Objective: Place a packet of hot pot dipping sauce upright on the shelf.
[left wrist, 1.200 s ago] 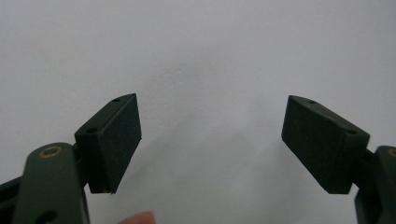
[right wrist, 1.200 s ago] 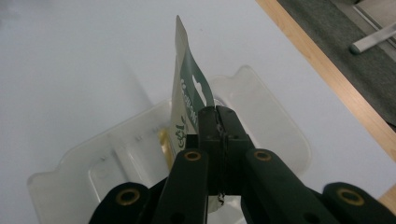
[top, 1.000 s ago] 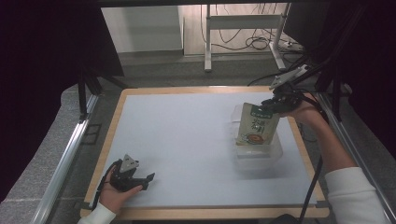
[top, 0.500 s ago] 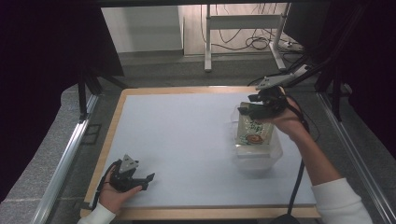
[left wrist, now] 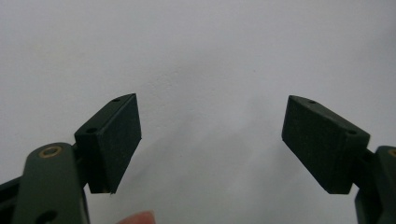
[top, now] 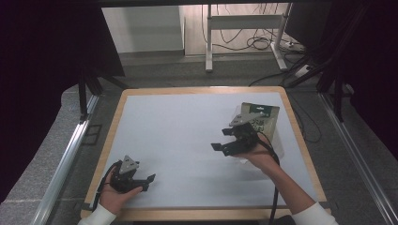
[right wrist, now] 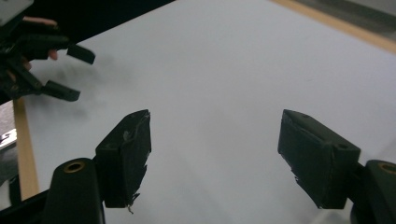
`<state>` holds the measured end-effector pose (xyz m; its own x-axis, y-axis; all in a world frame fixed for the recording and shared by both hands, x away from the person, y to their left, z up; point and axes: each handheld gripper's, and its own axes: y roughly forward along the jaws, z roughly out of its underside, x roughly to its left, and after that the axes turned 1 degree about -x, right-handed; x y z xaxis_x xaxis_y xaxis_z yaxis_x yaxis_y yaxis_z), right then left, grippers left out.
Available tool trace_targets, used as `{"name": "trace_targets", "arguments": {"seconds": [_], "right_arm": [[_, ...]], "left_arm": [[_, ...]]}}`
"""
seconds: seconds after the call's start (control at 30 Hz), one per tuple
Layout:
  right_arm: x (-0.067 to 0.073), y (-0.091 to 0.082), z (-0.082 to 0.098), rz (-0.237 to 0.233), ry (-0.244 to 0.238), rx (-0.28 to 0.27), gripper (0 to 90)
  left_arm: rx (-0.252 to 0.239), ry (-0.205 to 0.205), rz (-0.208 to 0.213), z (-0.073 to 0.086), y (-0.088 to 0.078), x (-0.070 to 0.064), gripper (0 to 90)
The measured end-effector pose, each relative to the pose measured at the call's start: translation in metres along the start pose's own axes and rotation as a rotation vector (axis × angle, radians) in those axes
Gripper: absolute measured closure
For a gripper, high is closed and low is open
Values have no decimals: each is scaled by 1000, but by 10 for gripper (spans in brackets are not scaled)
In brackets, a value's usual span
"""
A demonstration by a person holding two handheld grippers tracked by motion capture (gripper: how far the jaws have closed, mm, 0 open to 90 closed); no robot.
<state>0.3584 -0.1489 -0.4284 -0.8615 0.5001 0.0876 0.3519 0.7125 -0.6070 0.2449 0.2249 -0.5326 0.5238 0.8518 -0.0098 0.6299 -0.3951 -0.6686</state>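
White bench (top: 187, 136) with a wooden rim fills the middle of the high view, grey floor and dark drapes around it, a metal frame and cables on the floor beyond. Near the bench's far right corner sits a clear box (top: 277, 140), and a green-and-cream packet (top: 263, 117) stands in it, top edge tilted back toward the rim. Just on the near left side of that box, the right tool (top: 220, 147) hangs over bare white surface, gripped by the person's right hand (top: 256, 152). Its jaws have just been opening, and now they stand wide apart with nothing between them; in the right gripper view its pads (right wrist: 133, 149) frame plain white bench. So the packet is let go, resting in the box, apart from the tool.

Well away from the box, at the near left corner of the bench, the left tool (top: 149, 182) lies low in the left hand (top: 117, 194). Its jaws gape too, released, and the left gripper view shows both pads (left wrist: 119, 140) over empty white surface, a fingertip (left wrist: 137, 217) peeking at the bottom edge. From the right gripper view, the left tool (right wrist: 70, 70) sits far across the bench by the wooden rim.
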Motion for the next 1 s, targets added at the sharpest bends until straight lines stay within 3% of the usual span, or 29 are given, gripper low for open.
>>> {"name": "trace_targets", "arguments": {"seconds": [0.27, 0.43, 0.77, 1.0], "right_arm": [[24, 26, 20, -68, 26, 8, 246], [37, 44, 30, -105, 9, 67, 233], [41, 58, 41, -90, 15, 122, 213], [40, 57, 41, -72, 23, 111, 211]], "left_arm": [[4, -3, 2, 1, 1, 1, 198], [4, -1, 4, 1, 1, 1, 198], [0, -3, 9, 2, 0, 1, 198], [-10, -1, 11, 2, 0, 2, 198]]}}
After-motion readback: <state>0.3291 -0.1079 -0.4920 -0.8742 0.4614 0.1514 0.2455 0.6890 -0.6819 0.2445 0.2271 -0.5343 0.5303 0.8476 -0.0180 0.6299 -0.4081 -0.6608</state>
